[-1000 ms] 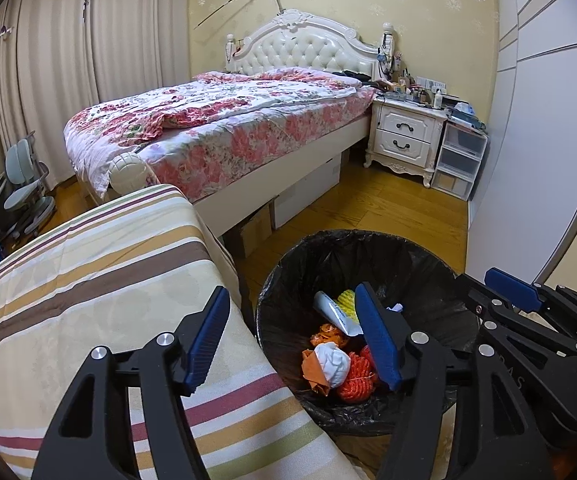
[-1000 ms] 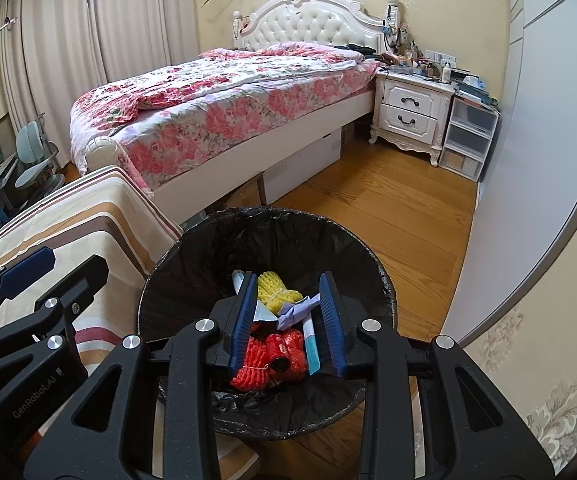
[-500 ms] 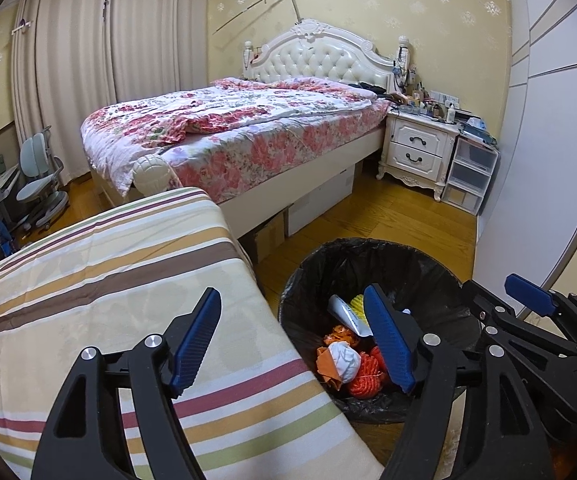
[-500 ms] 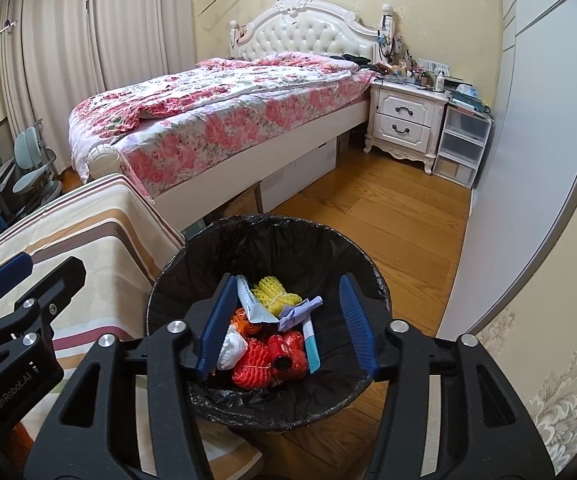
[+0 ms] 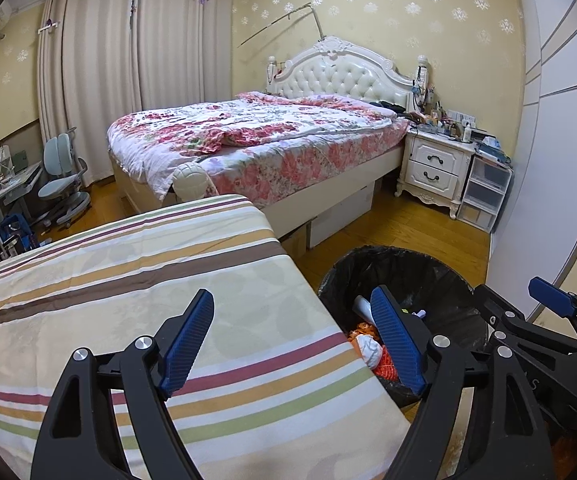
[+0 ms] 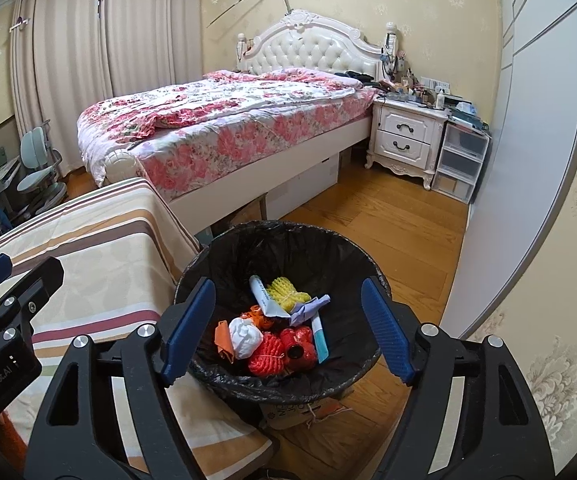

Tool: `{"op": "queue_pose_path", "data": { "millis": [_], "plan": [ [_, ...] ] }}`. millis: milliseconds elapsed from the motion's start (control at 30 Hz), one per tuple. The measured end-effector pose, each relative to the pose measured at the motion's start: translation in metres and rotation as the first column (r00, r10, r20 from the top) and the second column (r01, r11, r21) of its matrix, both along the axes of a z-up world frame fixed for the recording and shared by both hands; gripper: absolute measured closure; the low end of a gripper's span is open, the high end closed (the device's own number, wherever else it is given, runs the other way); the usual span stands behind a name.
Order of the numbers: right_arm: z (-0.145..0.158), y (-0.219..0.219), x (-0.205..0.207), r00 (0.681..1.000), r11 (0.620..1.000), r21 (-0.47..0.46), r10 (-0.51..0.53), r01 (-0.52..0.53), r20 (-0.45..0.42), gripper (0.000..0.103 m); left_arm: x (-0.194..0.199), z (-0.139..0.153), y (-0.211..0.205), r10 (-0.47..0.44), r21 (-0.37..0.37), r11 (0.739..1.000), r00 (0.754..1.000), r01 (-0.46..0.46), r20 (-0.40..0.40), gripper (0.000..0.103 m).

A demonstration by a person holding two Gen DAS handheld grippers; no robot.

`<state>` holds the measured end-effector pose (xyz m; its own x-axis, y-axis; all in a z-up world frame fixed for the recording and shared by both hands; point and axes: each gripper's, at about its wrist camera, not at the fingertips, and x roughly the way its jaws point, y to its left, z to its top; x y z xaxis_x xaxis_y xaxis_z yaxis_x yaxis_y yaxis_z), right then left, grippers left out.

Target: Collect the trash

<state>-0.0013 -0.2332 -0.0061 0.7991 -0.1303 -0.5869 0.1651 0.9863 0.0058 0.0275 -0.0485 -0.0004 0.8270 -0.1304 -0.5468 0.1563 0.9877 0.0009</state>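
Left wrist view, left gripper (image 5: 292, 338) released, empty, above striped cloth (image 5: 136, 292) edge, bin (image 5: 404, 276) just beside; right wrist view, right gripper (image 6: 288, 330) released, empty, over black-lined bin (image 6: 280, 240), trash (image 6: 276, 330) lying at bin's bottom.

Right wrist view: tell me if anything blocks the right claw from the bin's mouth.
Nothing visible does. The right claw hangs open and empty above the black-lined trash bin, whose mouth is uncovered, with the trash lying loose at the bottom.
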Motion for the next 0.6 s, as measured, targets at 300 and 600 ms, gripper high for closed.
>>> {"op": "queue_pose_path", "data": {
  "millis": [300, 600],
  "plan": [
    [0.012, 0.023, -0.028, 0.999, 0.999, -0.021, 0.035, -0.034, 0.03, 0.025, -0.026, 0.008, 0.025, 0.039, -0.025, 0.999, 0.999, -0.038, 0.029, 0.024],
    [0.022, 0.04, -0.052, 0.996, 0.997, -0.042, 0.066, -0.064, 0.058, 0.024, -0.045, 0.012, 0.035, 0.053, -0.032, 0.998, 0.997, -0.051, 0.051, 0.024]
  ]
}}
